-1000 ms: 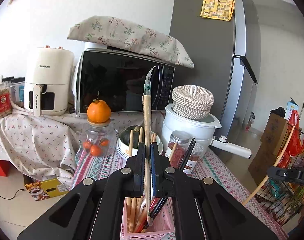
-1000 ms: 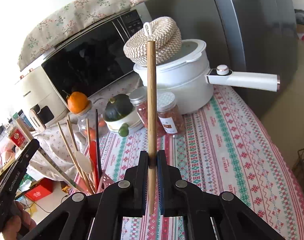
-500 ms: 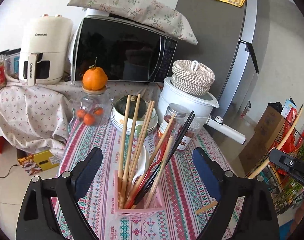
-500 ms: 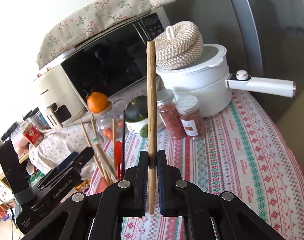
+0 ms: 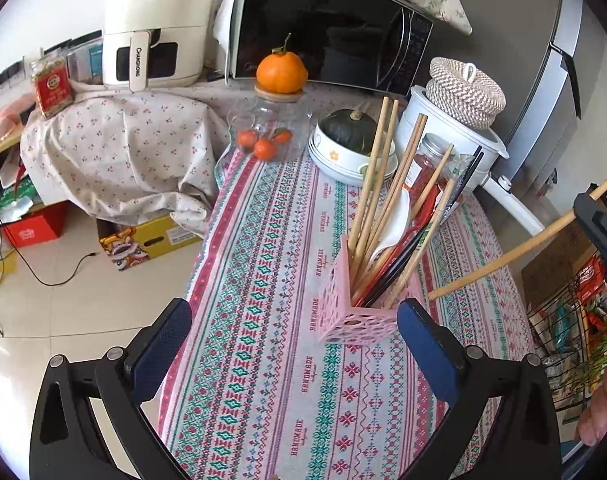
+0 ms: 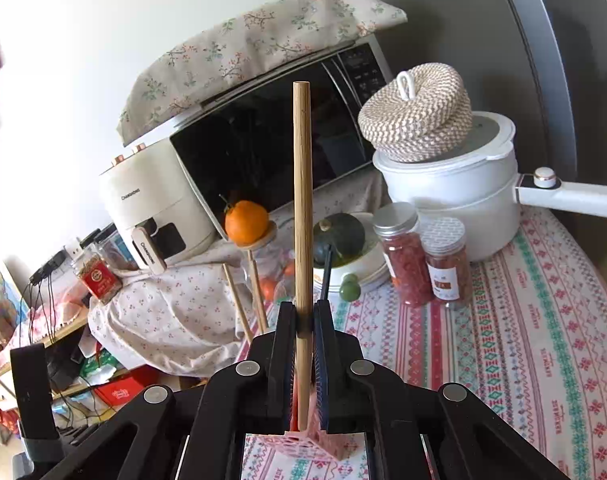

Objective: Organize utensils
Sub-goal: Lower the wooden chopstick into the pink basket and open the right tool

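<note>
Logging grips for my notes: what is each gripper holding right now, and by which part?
The right gripper pinches a long wooden chopstick near its lower end. The left gripper holds nothing; its jaws are opening.

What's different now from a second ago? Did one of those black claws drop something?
Yes. The left gripper was clamped on a wooden utensil above the pink holder; its jaws are opening with nothing between them, and the utensil is among those in the holder. This gripper has tilted down toward the tablecloth. The right gripper stays clamped on its wooden chopstick, now close above the holder.
</note>
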Demonstrator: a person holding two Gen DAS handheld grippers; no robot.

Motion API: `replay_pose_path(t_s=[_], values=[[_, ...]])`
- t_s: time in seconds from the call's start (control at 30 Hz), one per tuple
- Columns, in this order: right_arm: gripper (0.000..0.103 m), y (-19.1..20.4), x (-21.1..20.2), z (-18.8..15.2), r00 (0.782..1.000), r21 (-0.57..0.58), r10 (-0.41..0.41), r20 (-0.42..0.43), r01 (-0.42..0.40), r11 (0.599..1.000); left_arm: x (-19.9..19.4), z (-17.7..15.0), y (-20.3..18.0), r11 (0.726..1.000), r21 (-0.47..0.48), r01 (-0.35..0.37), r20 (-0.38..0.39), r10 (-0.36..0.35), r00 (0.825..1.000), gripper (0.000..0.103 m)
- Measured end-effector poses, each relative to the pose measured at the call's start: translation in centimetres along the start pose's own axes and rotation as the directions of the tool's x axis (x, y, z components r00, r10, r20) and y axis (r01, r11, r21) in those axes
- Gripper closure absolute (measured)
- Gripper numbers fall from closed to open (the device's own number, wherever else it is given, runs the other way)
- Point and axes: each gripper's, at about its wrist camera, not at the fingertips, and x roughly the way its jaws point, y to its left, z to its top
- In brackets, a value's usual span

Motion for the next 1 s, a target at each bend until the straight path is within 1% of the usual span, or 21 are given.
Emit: replay_pose_path(t_s=[0.13, 0.23, 0.3, 0.33, 0.37, 0.4, 0.43, 0.47, 0.5, 0.6, 0.67, 0.73, 0.83, 1.0], values=[[0.096, 0.7, 1.3, -0.3, 1.0, -0.02, -0.006, 0.003, 0.006, 1.0, -0.6, -0.3, 0.7, 0.999, 0.042, -0.028, 0.019, 0.027, 0.999, 0.0], [0.096, 1.4, 2.5, -0.8, 0.999, -0.045, -0.033, -0.006, 0.033, 0.998, -0.6, -0.6, 1.2, 0.999, 0.046, -0.023, 0.009, 0.023, 1.0, 0.0], [0.094, 1.7, 3.3, -1.2, 0.999, -0.06, -0.048, -0.013, 0.047, 0.997, -0.6, -0.8, 1.4, 0.999, 0.045, -0.022, 0.005, 0.021, 1.0, 0.0], [0.089, 1.6, 3.7, -1.4, 0.998, -0.062, -0.054, -0.012, 0.053, 0.997, -0.6, -0.9, 1.4, 0.999, 0.046, -0.021, 0.004, 0.021, 1.0, 0.0], [0.063, 1.7, 4.0, -1.5, 0.998, -0.063, -0.058, -0.023, 0.057, 0.996, -0.7, -0.9, 1.4, 0.998, 0.051, -0.02, 0.003, 0.02, 1.0, 0.0], [0.043, 1.5, 4.2, -1.6, 0.998, -0.055, -0.052, -0.04, 0.05, 0.997, -0.8, -0.9, 1.3, 0.998, 0.058, -0.018, 0.003, 0.018, 1.0, 0.0], [0.008, 1.3, 4.1, -1.7, 0.998, -0.039, -0.042, -0.039, 0.04, 0.998, -0.9, -1.0, 1.2, 0.998, 0.065, -0.018, 0.006, 0.017, 1.0, 0.0], [0.0, 1.1, 3.7, -1.8, 0.999, -0.033, -0.037, -0.022, 0.036, 0.999, -1.2, -1.0, 1.1, 0.997, 0.071, -0.019, 0.012, 0.018, 1.0, 0.0], [0.0, 1.0, 3.3, -1.8, 0.999, -0.045, -0.049, -0.018, 0.048, 0.998, -1.4, -1.0, 1.0, 0.997, 0.075, -0.022, 0.019, 0.021, 1.0, 0.0], [0.0, 0.9, 2.5, -1.8, 0.991, -0.12, -0.132, -0.029, 0.128, 0.985, -2.1, -1.0, 0.6, 0.996, 0.082, -0.03, 0.032, 0.028, 0.999, 0.0], [0.0, 0.4, 1.7, -2.1, 0.981, -0.164, -0.192, -0.025, 0.185, 0.969, -2.5, -1.2, 0.2, 0.996, 0.083, -0.03, 0.033, 0.027, 0.999, 0.0], [0.0, -0.3, 1.0, -2.5, 0.972, -0.192, -0.234, -0.03, 0.224, 0.956, -2.9, -1.5, -0.3, 0.996, 0.089, -0.018, 0.034, 0.015, 0.999, 0.0], [0.0, -1.5, -0.2, -3.0, 0.961, -0.204, -0.271, -0.053, 0.255, 0.945, -3.6, -2.1, -1.4, 0.994, 0.106, -0.007, 0.034, 0.003, 0.999, 0.0], [0.0, -3.2, -2.7, -3.7, 0.94, -0.187, -0.33, -0.083, 0.31, 0.932, -4.8, -3.3, -3.7, 0.983, 0.179, -0.027, 0.04, 0.02, 0.999, 0.0]])
